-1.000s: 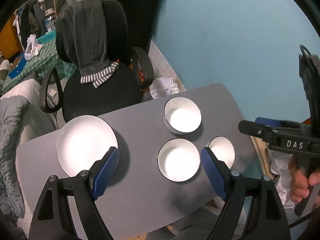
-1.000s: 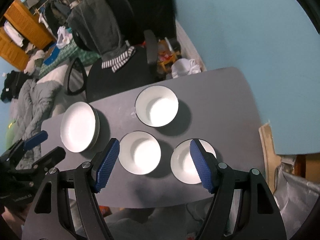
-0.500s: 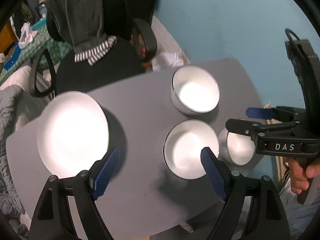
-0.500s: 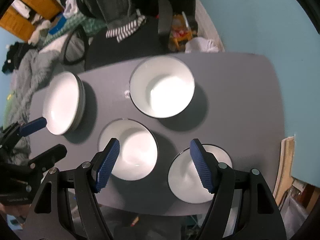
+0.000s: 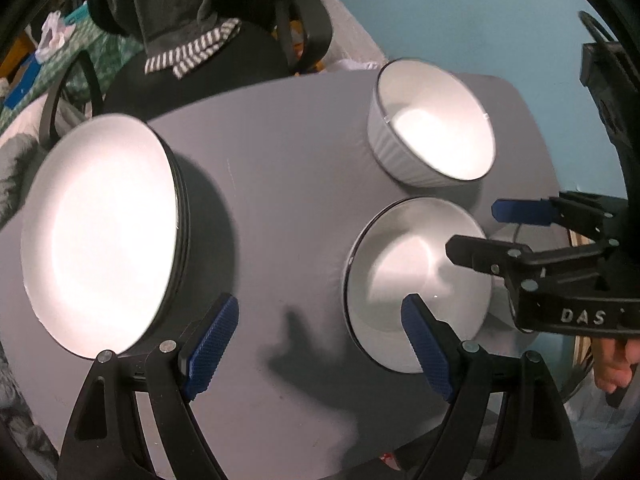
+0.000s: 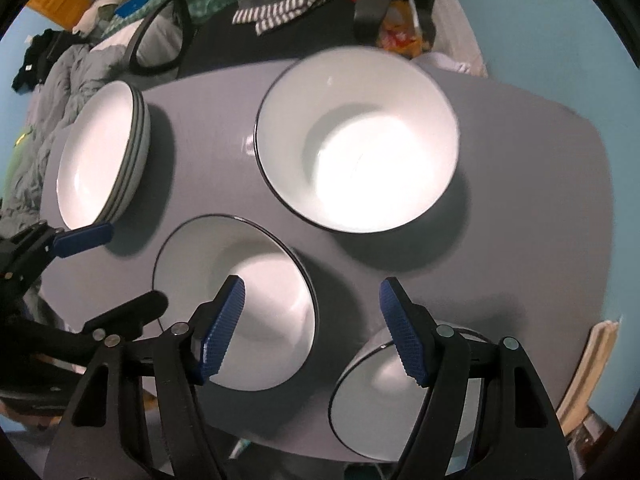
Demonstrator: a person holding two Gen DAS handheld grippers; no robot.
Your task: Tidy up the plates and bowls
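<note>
A stack of white plates [image 5: 100, 232] [image 6: 100, 160] sits at the left of the grey table [image 5: 280, 168] [image 6: 540, 200]. A deep white bowl [image 5: 436, 136] [image 6: 360, 140] stands at the back. A shallower white bowl [image 5: 400, 280] [image 6: 256, 280] is in the middle, and a third bowl [image 6: 384, 400] is at the front right edge. My left gripper [image 5: 320, 340] is open and empty above the table between the plates and the middle bowl. My right gripper [image 6: 312, 328] is open and empty, low over the middle and front right bowls; it also shows in the left wrist view [image 5: 500, 232].
A black office chair [image 5: 192, 60] draped with dark clothing and a striped cloth stands behind the table. A blue wall [image 5: 480, 8] is to the right. A bed with grey bedding [image 6: 52, 80] lies to the left.
Both grippers have come down closer to the table, so the dishes look larger. The right gripper has moved in over the middle and front right bowls.
</note>
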